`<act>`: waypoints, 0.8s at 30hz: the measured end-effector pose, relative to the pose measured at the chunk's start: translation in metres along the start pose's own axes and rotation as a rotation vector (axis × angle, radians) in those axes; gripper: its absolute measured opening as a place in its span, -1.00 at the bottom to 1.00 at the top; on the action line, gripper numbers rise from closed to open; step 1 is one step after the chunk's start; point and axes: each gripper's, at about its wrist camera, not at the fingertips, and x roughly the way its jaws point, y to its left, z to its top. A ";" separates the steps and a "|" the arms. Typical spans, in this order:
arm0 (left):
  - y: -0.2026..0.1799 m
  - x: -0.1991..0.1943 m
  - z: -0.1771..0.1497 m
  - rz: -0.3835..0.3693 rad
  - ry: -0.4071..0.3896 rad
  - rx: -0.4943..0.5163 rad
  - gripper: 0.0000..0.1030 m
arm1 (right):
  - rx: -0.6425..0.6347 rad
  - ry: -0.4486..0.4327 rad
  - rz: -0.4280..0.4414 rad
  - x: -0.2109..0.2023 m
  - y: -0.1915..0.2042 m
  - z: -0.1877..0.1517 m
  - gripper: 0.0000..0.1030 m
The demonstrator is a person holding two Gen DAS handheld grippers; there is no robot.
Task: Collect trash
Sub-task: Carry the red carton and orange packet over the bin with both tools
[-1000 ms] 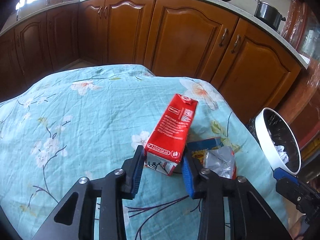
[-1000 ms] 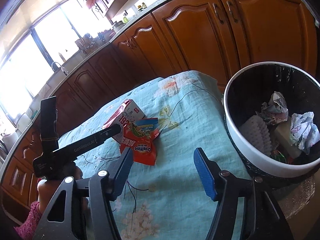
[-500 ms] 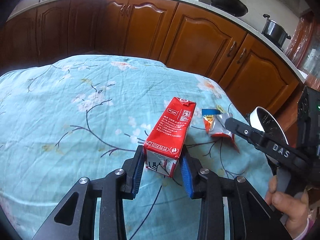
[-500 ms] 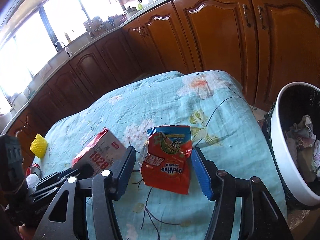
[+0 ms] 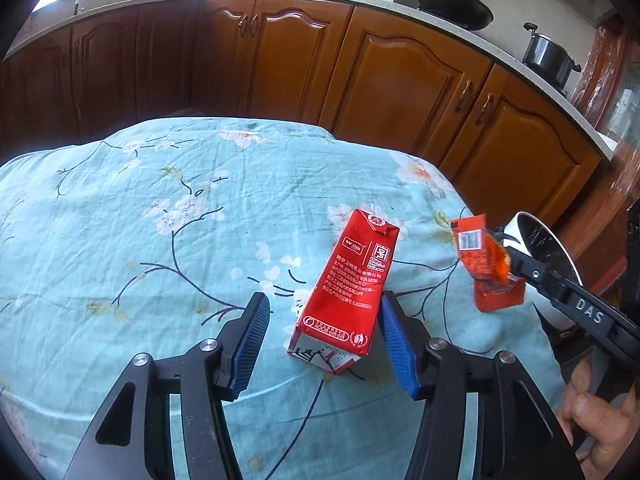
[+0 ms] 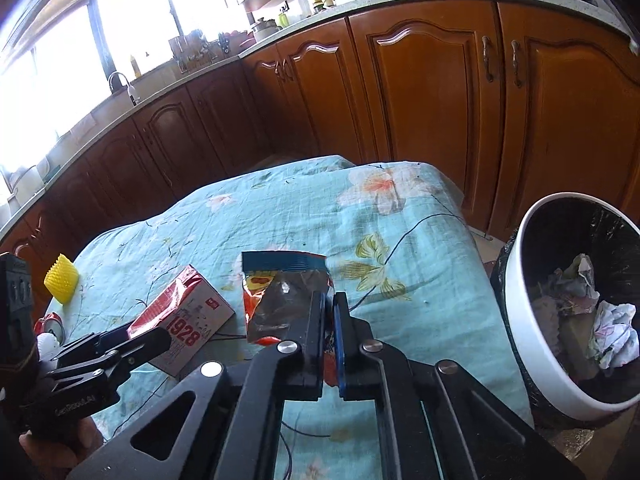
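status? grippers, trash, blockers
Right gripper shut on orange foil snack wrapper, lifted. Left gripper open astride red milk carton. White bin unobstructed.

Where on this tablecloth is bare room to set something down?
The wide stretch of tablecloth left of the carton and behind it, toward the cabinets. Crowded: the near right corner, with carton, wrapper and bin.

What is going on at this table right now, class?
A person is clearing trash with two hand-held tongs. The right tongs are shut on an orange snack wrapper, lifted beside the white bin, which already holds crumpled paper. The left tongs are open around a red milk carton lying on the flowered tablecloth, not yet gripped.
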 end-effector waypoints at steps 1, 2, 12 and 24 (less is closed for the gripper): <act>-0.002 0.002 0.000 0.002 0.003 0.007 -0.03 | 0.007 -0.005 0.004 -0.005 -0.002 -0.001 -0.97; -0.003 0.005 0.000 -0.003 0.010 0.014 -0.29 | 0.013 -0.009 0.004 -0.009 -0.004 -0.003 -0.97; -0.036 -0.011 -0.005 -0.031 -0.006 0.086 -0.41 | 0.093 -0.053 0.024 -0.049 -0.033 -0.015 -0.97; -0.098 -0.041 -0.016 -0.097 -0.033 0.211 -0.41 | 0.150 -0.111 0.032 -0.094 -0.063 -0.029 -0.97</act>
